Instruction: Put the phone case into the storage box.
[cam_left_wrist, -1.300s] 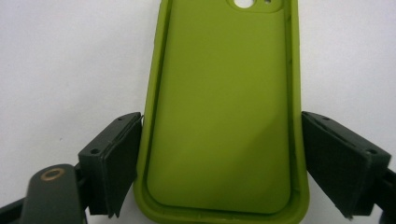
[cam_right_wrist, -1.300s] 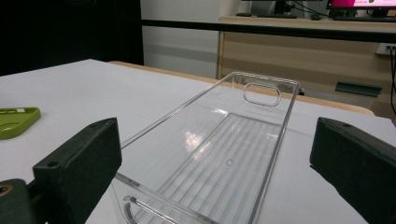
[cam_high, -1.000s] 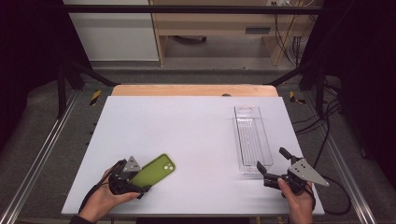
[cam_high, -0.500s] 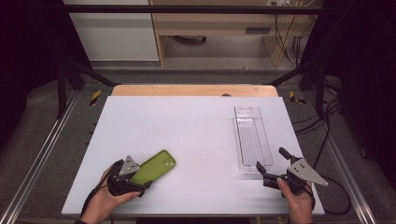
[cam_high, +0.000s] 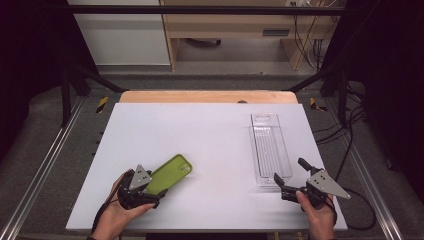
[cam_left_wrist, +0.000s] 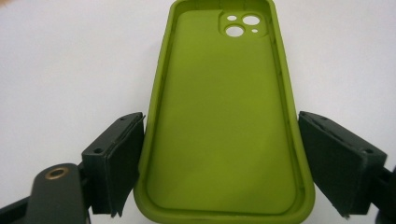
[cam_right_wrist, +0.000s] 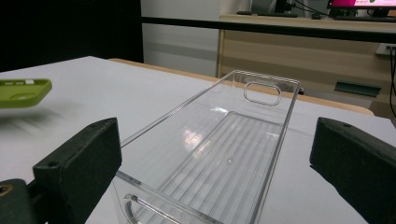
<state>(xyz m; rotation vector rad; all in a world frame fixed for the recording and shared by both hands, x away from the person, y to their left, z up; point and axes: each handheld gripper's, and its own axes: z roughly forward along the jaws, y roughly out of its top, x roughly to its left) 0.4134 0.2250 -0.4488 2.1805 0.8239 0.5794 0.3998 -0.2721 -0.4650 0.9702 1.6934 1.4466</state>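
Step in hand looks like the carry: left gripper (cam_high: 150, 186) has the green phone case (cam_high: 169, 173) pinched across its width near the bottom end, one pad on each long side, as the left gripper view shows w/ the hollow side facing the camera and the lens cut-outs at the far end (cam_left_wrist: 227, 121). In the right gripper view the case (cam_right_wrist: 22, 92) seems to float just above the tabletop w/ a shadow under it, so prob. lifted, not resting. Right gripper (cam_high: 290, 177) sits at the near end of the clear plastic tray (cam_high: 270, 150), jaws spread wide either side of the near wall, pads not touching it as far as I can tell (cam_right_wrist: 210, 154). Likely next move: swing the case across to the right and lower it into the tray, lengthwise, since the tray is narrow and the case has to line up w/ its long axis; right gripper may need to close on the tray end to steady it. Room: white table (cam_high: 200, 130) is bare between case and tray, so path is open. Watch the near edge, both hands work close to it, and the tray's tall clear walls are easy to clip on the way in.
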